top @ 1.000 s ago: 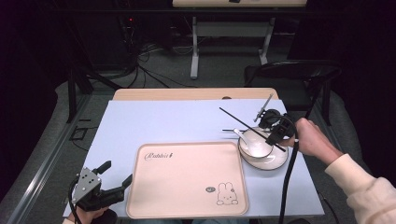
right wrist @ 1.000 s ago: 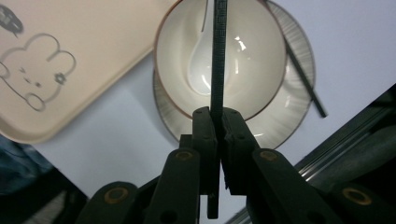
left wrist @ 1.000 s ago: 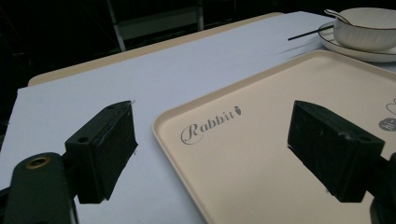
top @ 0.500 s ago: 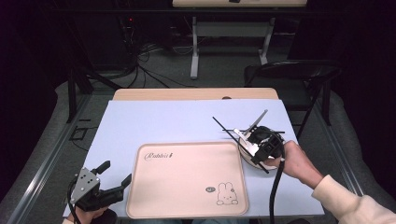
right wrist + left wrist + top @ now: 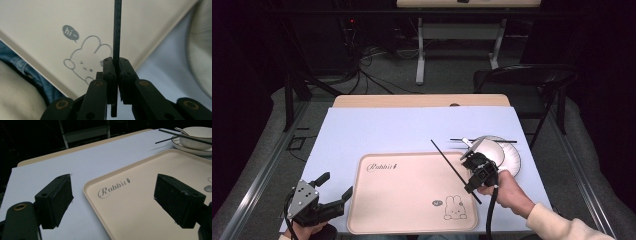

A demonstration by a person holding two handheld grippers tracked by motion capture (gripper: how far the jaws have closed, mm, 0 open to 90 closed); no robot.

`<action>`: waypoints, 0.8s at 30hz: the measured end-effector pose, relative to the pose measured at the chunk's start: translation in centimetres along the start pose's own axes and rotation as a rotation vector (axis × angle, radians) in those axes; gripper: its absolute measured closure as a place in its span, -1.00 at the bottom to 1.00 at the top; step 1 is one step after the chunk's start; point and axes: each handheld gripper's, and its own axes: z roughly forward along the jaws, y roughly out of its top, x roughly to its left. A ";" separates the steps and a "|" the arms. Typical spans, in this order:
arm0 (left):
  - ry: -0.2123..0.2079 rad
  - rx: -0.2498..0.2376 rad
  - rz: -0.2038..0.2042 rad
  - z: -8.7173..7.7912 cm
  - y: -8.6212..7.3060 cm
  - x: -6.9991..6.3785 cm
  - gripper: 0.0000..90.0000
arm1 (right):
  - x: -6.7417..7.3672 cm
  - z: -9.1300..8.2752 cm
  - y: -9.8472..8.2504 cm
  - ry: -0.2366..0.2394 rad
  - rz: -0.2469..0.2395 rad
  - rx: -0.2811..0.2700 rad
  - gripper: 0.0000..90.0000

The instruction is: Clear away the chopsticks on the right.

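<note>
The right gripper [image 5: 476, 167] has its jaws pinched tight on a thin black chopstick [image 5: 455, 171], holding it over the right edge of the cream tray [image 5: 407, 220]; the stick slants across the tray's right side, above the printed rabbit [image 5: 453, 207]. A second chopstick [image 5: 484, 140] lies across the white bowl [image 5: 484, 150], which sits on a plate [image 5: 512, 159] just right of the tray. Over at the tray's near left corner, the left gripper [image 5: 332, 192] rests with its jaws spread wide apart, gripping nothing. Tray and plate sit on a pale blue table cover [image 5: 387, 130].
</note>
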 end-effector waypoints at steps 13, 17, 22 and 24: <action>0.003 -0.002 -0.001 -0.1 0.0 0.0 -0.67 | 0.3 4.8 -1.3 0.040 0.090 0.001 0.89; 0.002 -0.004 0.000 0.0 0.0 0.0 -0.67 | 0.6 5.4 -1.4 0.013 0.079 0.008 0.88; 0.002 -0.006 0.000 -0.1 0.0 0.0 -0.67 | 1.0 5.4 -1.4 -0.001 0.059 0.003 0.63; 0.002 -0.005 0.001 -0.1 0.0 0.0 -0.67 | 1.1 5.3 -1.4 -0.003 0.054 -0.002 0.56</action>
